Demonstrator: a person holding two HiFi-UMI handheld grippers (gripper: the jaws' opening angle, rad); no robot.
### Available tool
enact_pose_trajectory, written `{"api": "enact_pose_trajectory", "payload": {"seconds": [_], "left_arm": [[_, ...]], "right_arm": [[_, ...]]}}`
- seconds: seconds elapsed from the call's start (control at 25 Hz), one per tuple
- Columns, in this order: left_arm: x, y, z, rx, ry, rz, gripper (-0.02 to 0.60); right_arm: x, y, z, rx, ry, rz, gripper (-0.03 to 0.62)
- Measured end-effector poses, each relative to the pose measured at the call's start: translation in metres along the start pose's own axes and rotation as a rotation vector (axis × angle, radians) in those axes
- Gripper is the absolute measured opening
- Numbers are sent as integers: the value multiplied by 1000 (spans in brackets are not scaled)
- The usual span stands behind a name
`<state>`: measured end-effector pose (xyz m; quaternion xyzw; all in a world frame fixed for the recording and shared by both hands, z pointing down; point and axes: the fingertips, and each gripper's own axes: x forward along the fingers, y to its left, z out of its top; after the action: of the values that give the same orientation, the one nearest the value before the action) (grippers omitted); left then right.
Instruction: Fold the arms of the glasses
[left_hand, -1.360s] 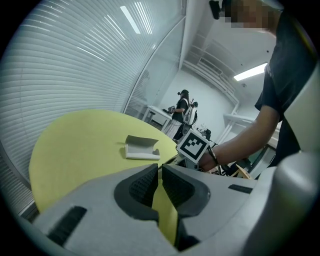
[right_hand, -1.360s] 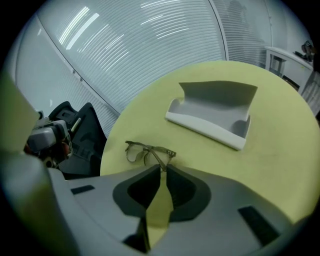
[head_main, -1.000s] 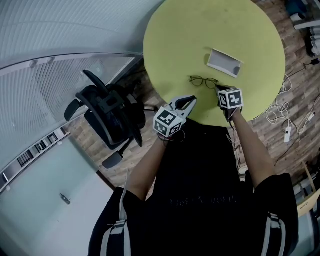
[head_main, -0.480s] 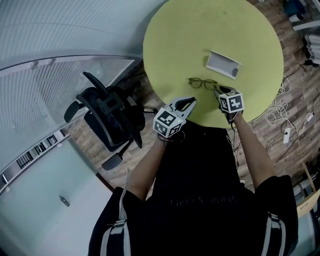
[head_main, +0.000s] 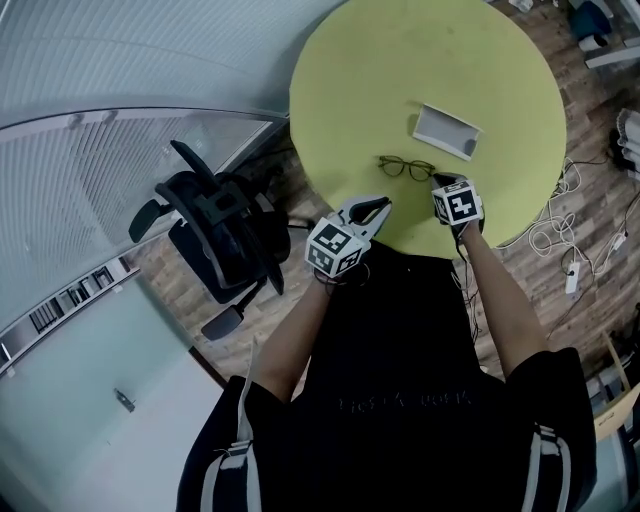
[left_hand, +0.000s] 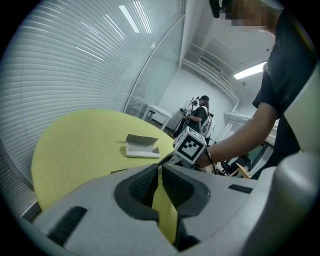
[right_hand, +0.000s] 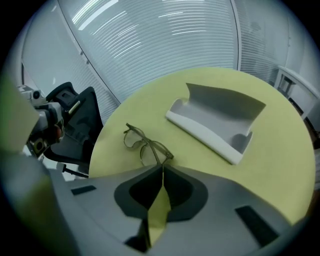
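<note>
The thin dark-framed glasses (head_main: 405, 166) lie on the round yellow-green desk (head_main: 400, 60), just nearer than the open white plastic case (head_main: 447, 128). The right tool (head_main: 436, 180) is closed on their right-hand arm. The left tool (head_main: 385, 200), closed and empty, hovers at the desk's near edge, to their left.

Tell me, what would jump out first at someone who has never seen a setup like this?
The round yellow-green table fills the top of the head view, bearing a pair of glasses and an open white case beyond them. The right gripper is closing its jaws on one arm tip of the glasses, while the left gripper hangs shut at the table's near edge.
</note>
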<state>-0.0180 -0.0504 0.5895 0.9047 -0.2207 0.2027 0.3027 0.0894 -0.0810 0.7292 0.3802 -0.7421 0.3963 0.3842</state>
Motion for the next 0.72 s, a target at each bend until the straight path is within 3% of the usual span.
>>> {"api": "enact_pose_trajectory", "payload": {"seconds": [0.24, 0.36, 0.48, 0.72], "left_arm": [[-5, 0, 0, -10, -6, 8, 20], [-12, 4, 9, 17, -45, 41, 20], [-27, 12, 24, 38, -136, 105, 20], [-46, -5, 42, 73, -208, 71, 20]], "right_arm": [[-7, -6, -8, 29, -30, -9, 34], [-37, 3, 7, 87, -146, 47, 34], [-82, 25, 20, 101, -278, 132, 31], [-162, 77, 36, 49, -486, 196, 29]]}}
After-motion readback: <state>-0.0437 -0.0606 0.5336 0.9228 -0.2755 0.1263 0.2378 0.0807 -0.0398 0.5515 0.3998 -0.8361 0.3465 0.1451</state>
